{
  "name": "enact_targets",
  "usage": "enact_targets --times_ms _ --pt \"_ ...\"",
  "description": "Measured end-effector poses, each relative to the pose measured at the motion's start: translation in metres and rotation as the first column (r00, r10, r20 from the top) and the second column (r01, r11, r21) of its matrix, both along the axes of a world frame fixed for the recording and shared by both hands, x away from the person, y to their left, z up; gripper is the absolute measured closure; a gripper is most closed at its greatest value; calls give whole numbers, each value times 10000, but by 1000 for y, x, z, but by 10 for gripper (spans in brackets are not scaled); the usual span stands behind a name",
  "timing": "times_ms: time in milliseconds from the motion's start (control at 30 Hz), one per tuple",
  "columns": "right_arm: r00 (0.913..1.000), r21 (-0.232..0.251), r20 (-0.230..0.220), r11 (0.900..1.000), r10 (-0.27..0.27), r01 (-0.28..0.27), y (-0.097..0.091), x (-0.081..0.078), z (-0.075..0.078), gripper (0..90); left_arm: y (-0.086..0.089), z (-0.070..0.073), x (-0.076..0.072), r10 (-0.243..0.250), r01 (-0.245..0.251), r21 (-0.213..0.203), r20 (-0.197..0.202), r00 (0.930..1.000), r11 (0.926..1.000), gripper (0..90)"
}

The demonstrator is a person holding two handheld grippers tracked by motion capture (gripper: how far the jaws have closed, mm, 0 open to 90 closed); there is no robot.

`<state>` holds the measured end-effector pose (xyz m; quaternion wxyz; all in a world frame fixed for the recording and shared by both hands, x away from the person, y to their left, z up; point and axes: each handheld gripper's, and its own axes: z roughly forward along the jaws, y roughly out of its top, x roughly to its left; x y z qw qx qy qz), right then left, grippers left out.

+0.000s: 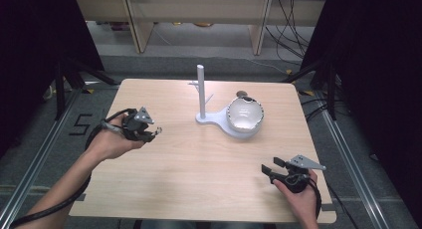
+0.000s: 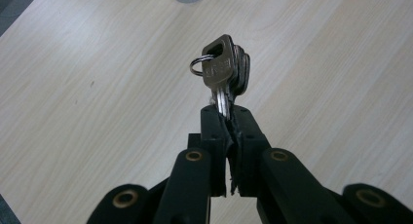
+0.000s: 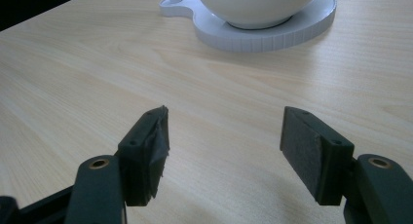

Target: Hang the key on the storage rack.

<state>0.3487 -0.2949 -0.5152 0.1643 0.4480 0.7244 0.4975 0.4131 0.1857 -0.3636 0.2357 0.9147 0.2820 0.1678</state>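
A bunch of silver keys (image 2: 225, 70) on a small ring sits just above the middle of the left gripper view, its blades pinched between the two black jaws, its heads standing up over the pale wooden table (image 2: 92, 87). In the high view the left gripper (image 1: 155, 132) shows at the left of the frame, held in the person's hand above the tabletop, the keys a small glint at its tip. Right of centre in that view stands a white stand (image 1: 219, 123) with an upright post (image 1: 200, 92) and a white bowl (image 1: 245, 114) on its round base. At the lower right, the right gripper (image 1: 268, 168) rests low near the table's front edge, jaws spread wide with nothing between them.
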Motion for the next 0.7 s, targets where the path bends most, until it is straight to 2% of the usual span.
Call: enact_targets --times_ms 33,100,133,167,300,433,467,500,600,700 --pt "10000 -75 18 10000 -44 44 0 0 0 357 -1 2 2 -51 51 123 -33 10000 9999 854" --pt "10000 -187 74 9998 -51 52 -1 0 1 357 -4 3 6 -24 24 35 -43 10000 10000 854" --pt "9999 -287 121 9996 -68 71 -1 0 0 357 -5 5 9 -50 50 117 -38 10000 9999 854" --pt "10000 -21 -62 10000 42 -42 0 1 0 357 -6 6 11 -59 59 110 -17 10000 9999 854" --pt "9997 -160 -211 9998 109 -112 0 0 1 358 -8 9 17 12 -11 -58 63 10000 10000 853" --pt "9999 -198 -160 9998 16 -19 -1 0 1 358 -12 17 26 167 -155 -516 228 9996 9985 853" --pt "9999 -195 -156 9998 18 -21 -1 0 1 357 -12 17 26 167 -155 -516 228 9996 9985 853" --pt "9999 -204 -146 9998 16 -19 -1 0 1 357 -15 19 30 222 -185 -800 453 9987 9966 853" --pt "9999 -196 -154 9998 17 -20 -1 0 1 358 -17 24 35 257 -198 -1059 550 9982 9942 853" --pt "9999 -199 -164 9998 18 -21 -1 0 1 358 -20 29 41 549 -424 -1601 747 9957 9862 853"
